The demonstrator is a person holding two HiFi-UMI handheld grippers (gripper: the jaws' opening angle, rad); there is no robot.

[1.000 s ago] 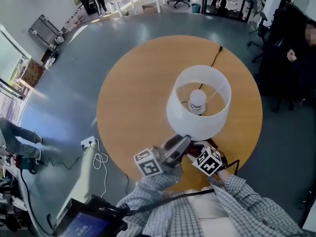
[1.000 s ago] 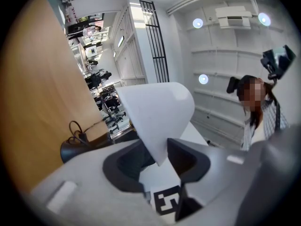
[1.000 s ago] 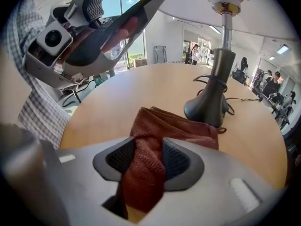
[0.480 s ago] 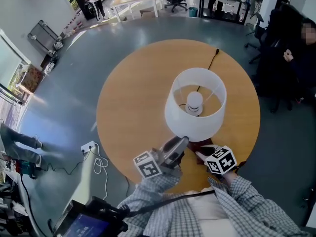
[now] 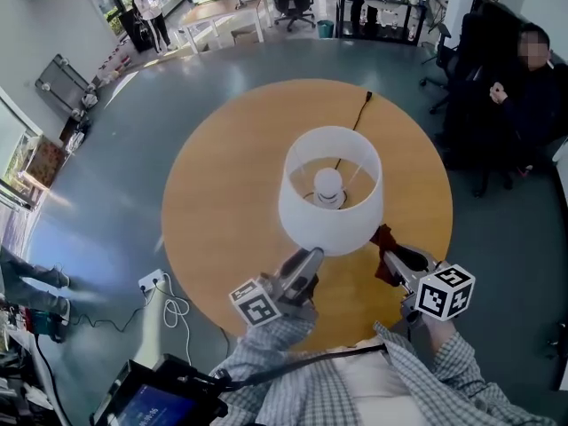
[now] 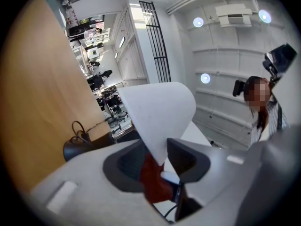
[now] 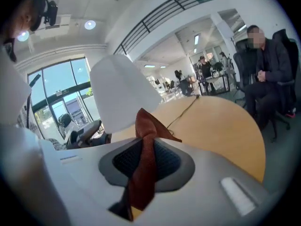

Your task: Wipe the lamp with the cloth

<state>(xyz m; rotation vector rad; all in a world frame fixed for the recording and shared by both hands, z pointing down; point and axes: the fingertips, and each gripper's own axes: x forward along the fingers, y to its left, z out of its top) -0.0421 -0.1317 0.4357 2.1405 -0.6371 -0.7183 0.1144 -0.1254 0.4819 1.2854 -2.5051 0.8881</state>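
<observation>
Head view shows a lamp with a white shade standing upright near the middle of the round wooden table. Its dark cord runs to the far edge of the table. The left tongs are at the near side of the lamp. In the left gripper view they are spread, and the lower rim of the shade stands between them. The right tongs are to the right of the lamp, just beside the shade. Their jaws have just been closing, and in the right gripper view they pinch the dark red cloth, which stands bunched above them. In the head view the cloth is close to the right side of the shade; I cannot tell if it touches.
</observation>
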